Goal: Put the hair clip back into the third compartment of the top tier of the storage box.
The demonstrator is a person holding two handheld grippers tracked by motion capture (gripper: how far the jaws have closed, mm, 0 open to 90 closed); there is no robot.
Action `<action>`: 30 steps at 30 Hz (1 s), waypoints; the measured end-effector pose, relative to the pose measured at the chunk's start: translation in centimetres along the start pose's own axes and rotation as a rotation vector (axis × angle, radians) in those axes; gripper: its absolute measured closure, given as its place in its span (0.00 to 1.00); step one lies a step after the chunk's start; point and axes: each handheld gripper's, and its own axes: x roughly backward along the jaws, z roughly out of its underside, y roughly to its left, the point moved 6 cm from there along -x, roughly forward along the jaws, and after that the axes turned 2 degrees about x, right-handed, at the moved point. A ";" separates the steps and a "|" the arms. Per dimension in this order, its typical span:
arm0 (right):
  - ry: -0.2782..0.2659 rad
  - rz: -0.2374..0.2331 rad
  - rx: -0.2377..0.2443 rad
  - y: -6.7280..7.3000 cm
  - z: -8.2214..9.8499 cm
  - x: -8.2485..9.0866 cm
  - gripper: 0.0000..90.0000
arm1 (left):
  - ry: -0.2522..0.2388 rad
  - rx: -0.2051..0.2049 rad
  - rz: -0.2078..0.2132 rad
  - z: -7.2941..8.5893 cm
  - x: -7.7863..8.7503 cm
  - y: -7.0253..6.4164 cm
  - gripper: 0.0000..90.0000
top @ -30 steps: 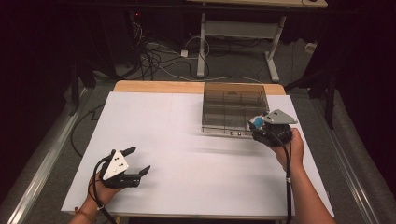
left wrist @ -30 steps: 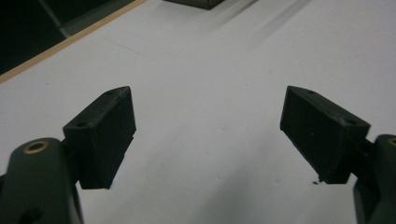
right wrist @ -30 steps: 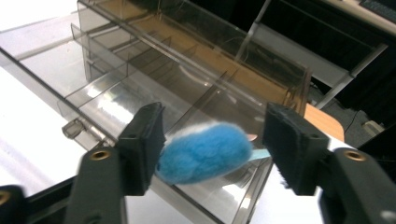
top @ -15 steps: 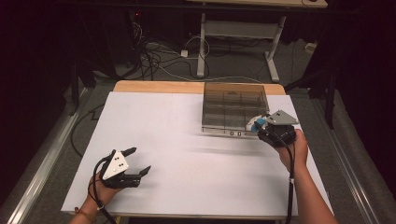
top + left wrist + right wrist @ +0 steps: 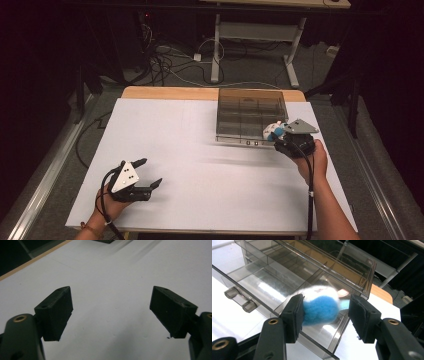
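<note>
So the right claw (image 5: 325,315) was over the near right corner of the clear compartment box (image 5: 248,112), jaws just eased apart, a blue and white fluffy toy (image 5: 320,305) between them, touching one pad with a gap at the other. The left claw (image 5: 148,175) sat wide open and empty on the white bench (image 5: 200,150).

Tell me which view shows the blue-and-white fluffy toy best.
The right gripper view: the fluffy toy is close and large between the right tongs, over the clear organizer box. In the high view it is a small speck.
</note>
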 end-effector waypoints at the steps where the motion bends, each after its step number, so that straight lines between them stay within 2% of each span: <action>1: 0.002 0.002 0.000 0.0 0.0 0.0 0.51 | -0.001 0.001 0.000 0.0 0.0 0.0 0.20; 8: 0.002 0.006 -0.004 0.0 0.0 0.0 0.47 | -0.003 0.002 -0.002 0.0 0.1 0.1 0.20; 15: -0.031 0.005 0.003 0.2 -0.4 0.4 0.40 | -0.014 -0.010 -0.015 -0.1 0.2 0.2 0.20; 24: -0.075 -0.004 -0.049 -0.1 -0.8 1.0 0.34 | -0.004 -0.002 -0.012 0.0 0.3 0.2 0.20; 26: -0.088 0.005 -0.051 -0.2 -0.9 1.1 0.32 | 0.001 -0.007 -0.011 0.0 0.3 0.1 0.20; 30: -0.121 0.026 -0.087 -0.7 -1.0 1.5 0.25 | -0.001 -0.005 -0.013 0.0 0.3 0.1 0.20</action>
